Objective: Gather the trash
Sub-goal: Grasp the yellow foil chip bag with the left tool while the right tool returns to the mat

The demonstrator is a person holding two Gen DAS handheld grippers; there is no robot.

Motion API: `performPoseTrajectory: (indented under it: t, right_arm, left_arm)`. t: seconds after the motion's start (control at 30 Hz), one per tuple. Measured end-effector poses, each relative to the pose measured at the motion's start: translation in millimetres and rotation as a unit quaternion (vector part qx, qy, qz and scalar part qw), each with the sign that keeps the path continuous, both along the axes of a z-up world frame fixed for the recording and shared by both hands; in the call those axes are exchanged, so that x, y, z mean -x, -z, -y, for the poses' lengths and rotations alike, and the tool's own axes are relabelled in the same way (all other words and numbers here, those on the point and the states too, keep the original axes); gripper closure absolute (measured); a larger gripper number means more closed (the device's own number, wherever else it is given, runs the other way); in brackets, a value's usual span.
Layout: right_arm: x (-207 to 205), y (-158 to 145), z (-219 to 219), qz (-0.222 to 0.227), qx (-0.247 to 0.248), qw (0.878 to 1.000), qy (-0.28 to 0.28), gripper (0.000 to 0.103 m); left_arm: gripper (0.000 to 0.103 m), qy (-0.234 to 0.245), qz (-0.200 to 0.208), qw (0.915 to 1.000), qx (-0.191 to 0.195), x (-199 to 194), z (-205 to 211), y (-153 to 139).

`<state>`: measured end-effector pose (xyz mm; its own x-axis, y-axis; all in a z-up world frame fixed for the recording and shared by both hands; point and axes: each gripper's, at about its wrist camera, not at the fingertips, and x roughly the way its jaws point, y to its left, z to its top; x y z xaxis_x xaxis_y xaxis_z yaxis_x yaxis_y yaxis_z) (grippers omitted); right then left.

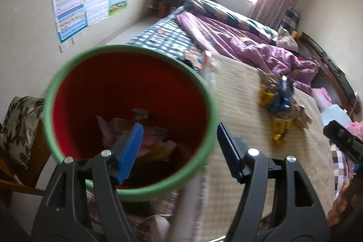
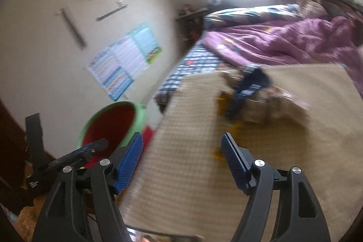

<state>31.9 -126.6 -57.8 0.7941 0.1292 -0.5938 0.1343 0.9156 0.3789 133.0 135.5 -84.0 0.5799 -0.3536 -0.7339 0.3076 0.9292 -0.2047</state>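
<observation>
A red bin with a green rim (image 1: 127,115) stands beside the bed and holds pink and yellow wrappers (image 1: 145,140). My left gripper (image 1: 179,128) is open and empty above the bin's near right rim. On the beige mat (image 1: 245,128) lies a pile of trash: a blue packet (image 1: 281,94), yellow wrappers (image 1: 279,128) and brown paper. My right gripper (image 2: 182,140) is open and empty over the mat's near edge, short of the blurred pile (image 2: 247,92). The bin (image 2: 111,124) shows at its lower left.
A purple quilt (image 1: 249,42) and a checked sheet (image 1: 165,37) cover the bed behind the mat. A chair with a leaf-print cushion (image 1: 20,124) stands left of the bin. Posters (image 1: 88,3) hang on the wall. The right gripper's body (image 1: 344,142) shows at the right edge.
</observation>
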Motion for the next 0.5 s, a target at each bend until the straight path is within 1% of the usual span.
performPoseTrajectory:
  t: [0.13, 0.27, 0.3, 0.43, 0.5]
  right_arm:
    - [21.5, 7.3, 42.1, -0.014, -0.007, 0.999, 0.034, 0.033]
    - [41.1, 9.1, 78.7, -0.021, -0.005, 0.998, 0.057, 0.033]
    - [46.4, 9.2, 89.6, -0.023, -0.004, 0.998, 0.06, 0.033]
    - [57.0, 11.3, 117.8, -0.028, 0.003, 0.998, 0.065, 0.033]
    - [59.6, 13.7, 132.3, -0.032, 0.004, 0.997, 0.065, 0.033]
  left_arm:
    - [0.038, 0.039, -0.008, 0.9992, -0.001, 11.0, 48.3, 1.7]
    - [0.038, 0.081, -0.016, 0.9966, -0.004, 17.4, 98.6, 7.2]
    - [0.038, 0.093, -0.019, 0.9955, -0.007, 19.1, 116.9, 10.7]
    - [0.038, 0.119, -0.026, 0.9923, -0.022, 21.4, 161.1, 25.5]
    - [0.039, 0.121, -0.035, 0.9914, -0.035, 19.6, 180.3, 35.3]
